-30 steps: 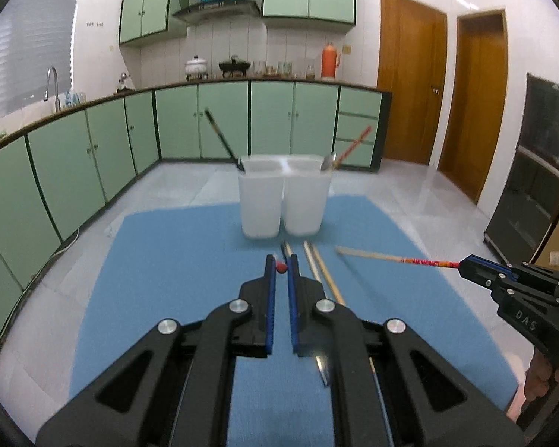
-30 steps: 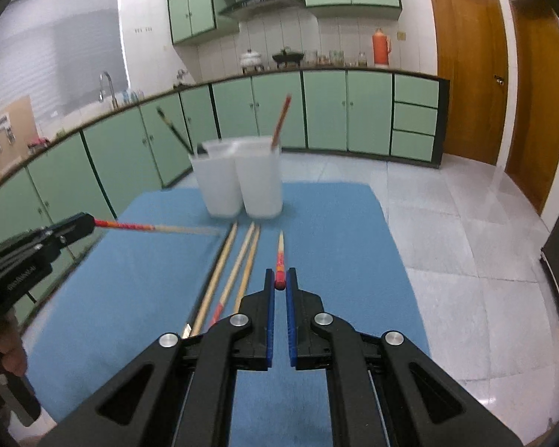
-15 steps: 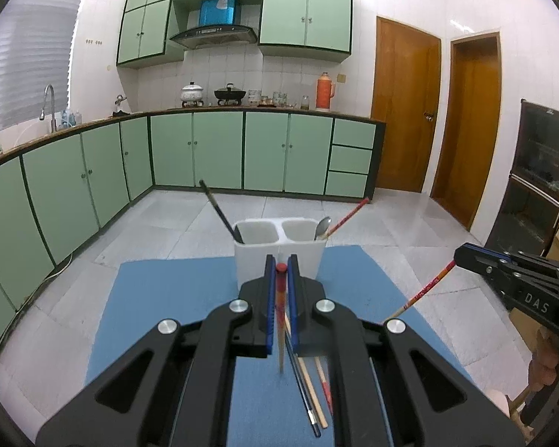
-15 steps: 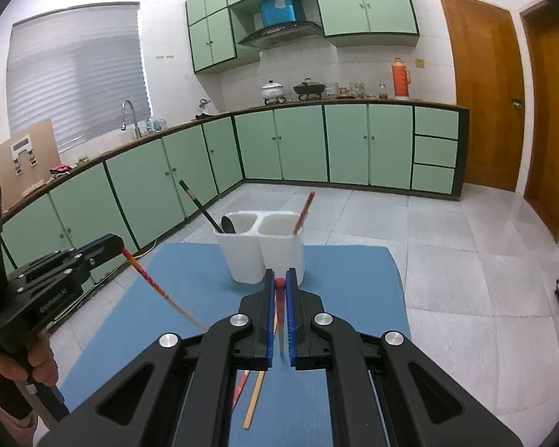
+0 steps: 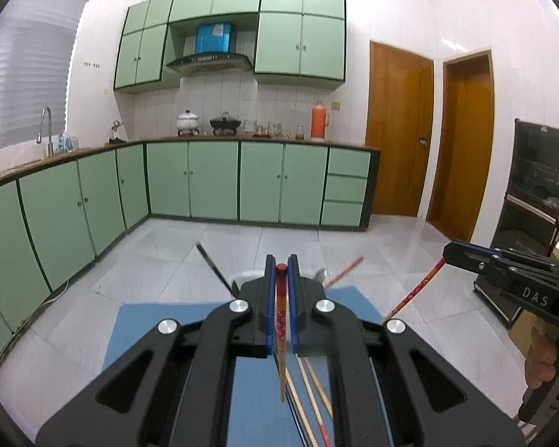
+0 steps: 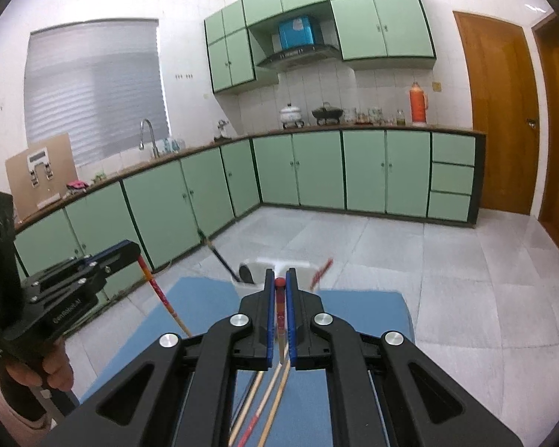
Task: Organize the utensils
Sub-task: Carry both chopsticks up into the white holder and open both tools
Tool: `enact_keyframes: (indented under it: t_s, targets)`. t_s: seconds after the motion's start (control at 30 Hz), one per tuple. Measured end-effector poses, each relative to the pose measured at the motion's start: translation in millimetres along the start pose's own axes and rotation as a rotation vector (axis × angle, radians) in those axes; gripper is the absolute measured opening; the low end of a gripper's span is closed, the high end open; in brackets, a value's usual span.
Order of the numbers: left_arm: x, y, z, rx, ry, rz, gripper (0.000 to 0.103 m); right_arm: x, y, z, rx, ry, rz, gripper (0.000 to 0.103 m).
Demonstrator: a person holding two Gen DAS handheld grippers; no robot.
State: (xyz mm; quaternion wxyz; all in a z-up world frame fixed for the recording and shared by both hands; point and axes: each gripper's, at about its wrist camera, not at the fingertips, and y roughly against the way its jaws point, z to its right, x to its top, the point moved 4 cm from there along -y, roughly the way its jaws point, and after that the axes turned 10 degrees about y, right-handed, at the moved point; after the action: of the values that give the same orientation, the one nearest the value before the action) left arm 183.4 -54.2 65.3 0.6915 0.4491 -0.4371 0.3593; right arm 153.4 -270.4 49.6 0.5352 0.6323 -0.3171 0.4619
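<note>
My left gripper [image 5: 281, 266] is shut on a red-topped chopstick [image 5: 280, 320] that hangs down between its fingers. My right gripper [image 6: 279, 279] is shut on a second red-topped chopstick [image 6: 280, 320], also hanging down. Each gripper shows in the other's view: the right one [image 5: 447, 253] with its chopstick [image 5: 413, 290], the left one [image 6: 132, 247] with its chopstick [image 6: 160, 292]. Both are raised above the blue mat [image 6: 190, 298]. The white two-compartment holder [image 6: 264, 264] stands at the mat's far end, mostly hidden behind the fingers. It holds a black-handled utensil [image 6: 218, 253] and a red chopstick [image 6: 322, 268].
Several more chopsticks [image 5: 309, 391] lie on the mat below the grippers; they also show in the right wrist view [image 6: 264, 398]. Green kitchen cabinets [image 5: 212, 182] run along the far wall and left side. Wooden doors [image 5: 398, 138] stand at the right. The floor is grey tile.
Both grippers have lifted and tilted up with their chopsticks, from near the mat to well above it. The held chopsticks now hang down instead of pointing sideways.
</note>
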Motion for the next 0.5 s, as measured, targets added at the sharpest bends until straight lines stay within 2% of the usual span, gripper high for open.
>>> enact_keyframes:
  t_s: [0.23, 0.5]
  targets:
    - [48.7, -11.4, 8.3, -0.01, -0.001, 0.089, 0.005, 49.0, -2.9, 6.2, 0.008, 0.016, 0.081, 0.005]
    - [100.2, -43.0, 15.1, 0.004, -0.007, 0.18, 0.005, 88.3, -31.2, 14.7, -0.007, 0.029, 0.107, 0.005]
